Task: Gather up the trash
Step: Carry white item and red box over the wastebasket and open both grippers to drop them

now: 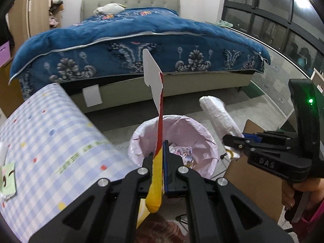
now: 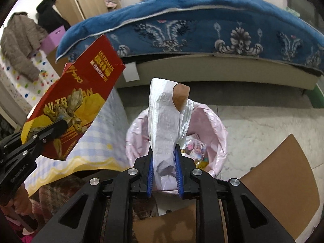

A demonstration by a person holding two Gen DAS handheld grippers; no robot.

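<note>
Left wrist view looks across a bedroom: a bed (image 1: pixel 141 40) under a blue patterned quilt fills the far side, dark windows (image 1: pixel 273 16) run along the right, a wardrobe (image 1: pixel 34 6) stands at the left, and the floor (image 1: pixel 239 109) is pale marbled tile. A table (image 1: pixel 50 133) with a blue-checked cloth sits at the near left, and just beside it stands a trash bin (image 1: pixel 174 139) lined with a pink bag, wrappers already inside. The left gripper (image 1: pixel 161 158) is closed tight on a flattened red and yellow Ultraman carton (image 1: pixel 157 141), seen edge-on here, its long axis running up and away from the jaws with the white inner flap topmost, hanging above the bin's near rim. In the right wrist view the carton (image 2: pixel 77 109) shows its printed face, tilted up to the right. The right gripper (image 2: pixel 164 160) is clamped on a crumpled white plastic bag (image 2: pixel 166 117) wrapped round a brown cardboard tube; the bundle stands nearly upright, pointing away from the jaws, over the bin (image 2: pixel 218 133).
</note>
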